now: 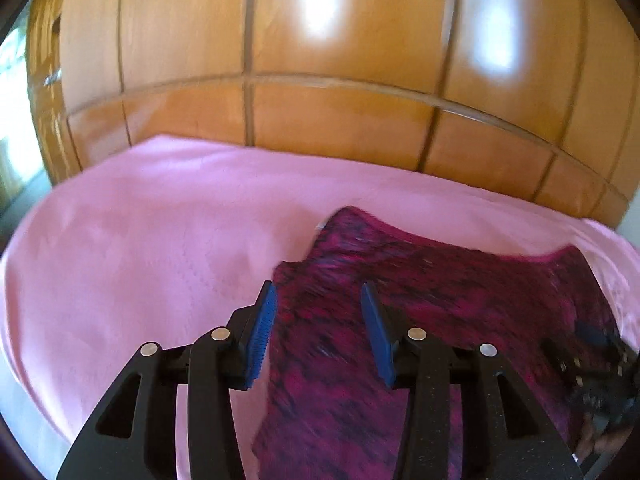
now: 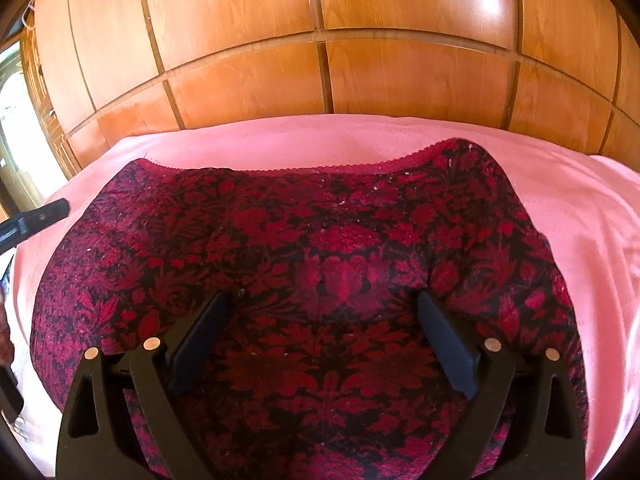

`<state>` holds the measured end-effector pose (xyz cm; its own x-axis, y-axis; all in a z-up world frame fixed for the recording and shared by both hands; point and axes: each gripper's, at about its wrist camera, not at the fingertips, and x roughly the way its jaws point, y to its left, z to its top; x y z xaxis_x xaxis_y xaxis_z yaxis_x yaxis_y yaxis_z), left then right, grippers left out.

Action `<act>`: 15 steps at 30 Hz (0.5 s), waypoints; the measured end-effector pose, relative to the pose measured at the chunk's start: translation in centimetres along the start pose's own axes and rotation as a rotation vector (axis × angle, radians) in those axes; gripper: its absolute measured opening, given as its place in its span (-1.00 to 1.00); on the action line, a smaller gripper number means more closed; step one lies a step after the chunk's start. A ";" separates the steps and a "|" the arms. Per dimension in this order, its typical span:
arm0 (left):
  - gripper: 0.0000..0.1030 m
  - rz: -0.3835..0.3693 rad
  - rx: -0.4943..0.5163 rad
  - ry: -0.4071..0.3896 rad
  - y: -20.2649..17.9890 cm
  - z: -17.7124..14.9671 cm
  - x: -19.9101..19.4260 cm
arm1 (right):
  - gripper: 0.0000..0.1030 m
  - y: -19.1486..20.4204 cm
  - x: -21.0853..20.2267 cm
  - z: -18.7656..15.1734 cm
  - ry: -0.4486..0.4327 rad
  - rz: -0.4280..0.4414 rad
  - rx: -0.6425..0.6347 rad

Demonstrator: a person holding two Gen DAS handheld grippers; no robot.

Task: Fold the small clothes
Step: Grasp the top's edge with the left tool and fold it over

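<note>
A small red and black floral garment (image 2: 320, 220) lies spread flat on the pink sheet (image 2: 580, 220), its lace-trimmed edge towards the far side. My right gripper (image 2: 323, 300) hangs over its near middle, jaws wide open, nothing between the pads. In the left wrist view the garment (image 1: 440, 280) looks blurred and magenta. My left gripper (image 1: 319, 290) is above its left edge, blue pads (image 1: 262, 328) apart with nothing gripped. The right gripper (image 1: 600, 356) shows at the far right there. One finger of the left gripper (image 2: 36, 216) pokes in at the left edge of the right wrist view.
The pink sheet (image 1: 140, 240) covers a bed-like surface that ends at a glossy wooden panelled wardrobe (image 1: 340, 120) close behind. Bright daylight comes from an opening at the far left (image 2: 16, 120). Bare sheet extends left of the garment.
</note>
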<state>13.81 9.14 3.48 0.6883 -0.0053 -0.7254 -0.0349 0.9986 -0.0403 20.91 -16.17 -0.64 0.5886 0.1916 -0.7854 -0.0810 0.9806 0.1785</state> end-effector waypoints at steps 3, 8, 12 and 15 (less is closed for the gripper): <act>-0.08 -0.023 0.066 -0.002 -1.9 -1.2 -0.8 | 0.84 -0.2 -0.7 0.2 0.008 0.005 -0.003; -0.08 -0.030 0.123 0.118 -3.6 -3.4 2.1 | 0.84 -0.8 -0.7 -0.3 0.011 0.016 0.001; -0.08 -0.037 0.104 0.089 -3.5 -3.2 0.9 | 0.84 -1.0 -1.8 0.0 0.021 0.033 0.020; -0.08 -0.042 0.104 0.062 -3.7 -3.0 -0.4 | 0.84 -2.5 -3.7 0.4 0.000 0.055 0.068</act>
<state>11.46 5.31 1.88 0.6413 -0.0468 -0.7658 0.0705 0.9975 -0.0019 19.24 -19.32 2.07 0.5844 0.2455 -0.7734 -0.0586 0.9634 0.2615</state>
